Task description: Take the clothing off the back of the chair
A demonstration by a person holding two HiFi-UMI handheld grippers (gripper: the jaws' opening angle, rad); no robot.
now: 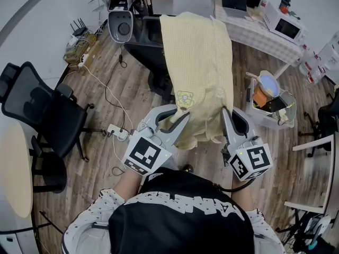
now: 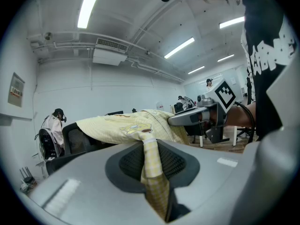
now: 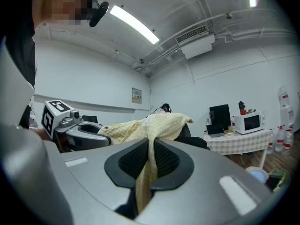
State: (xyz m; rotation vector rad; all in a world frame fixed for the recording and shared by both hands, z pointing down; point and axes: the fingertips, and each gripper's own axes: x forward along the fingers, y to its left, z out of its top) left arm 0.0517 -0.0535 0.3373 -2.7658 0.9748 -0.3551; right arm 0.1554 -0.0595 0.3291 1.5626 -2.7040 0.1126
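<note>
A pale yellow checked garment (image 1: 198, 62) hangs stretched from the back of a black chair (image 1: 148, 44) toward me. My left gripper (image 1: 177, 121) is shut on the garment's near left edge, the fabric (image 2: 152, 165) pinched between its dark pads. My right gripper (image 1: 226, 121) is shut on the near right edge, a fold of cloth (image 3: 149, 168) running down between its pads. Both grippers hold the garment level in front of my chest. The far end of the garment (image 3: 161, 123) still drapes over the chair back (image 2: 77, 139).
A second black office chair (image 1: 42, 110) stands at the left by a round table (image 1: 13, 168). A power strip and cables (image 1: 116, 131) lie on the wooden floor. A bin of items (image 1: 270, 102) sits at the right, and a table with a microwave (image 1: 286, 28) at the back right.
</note>
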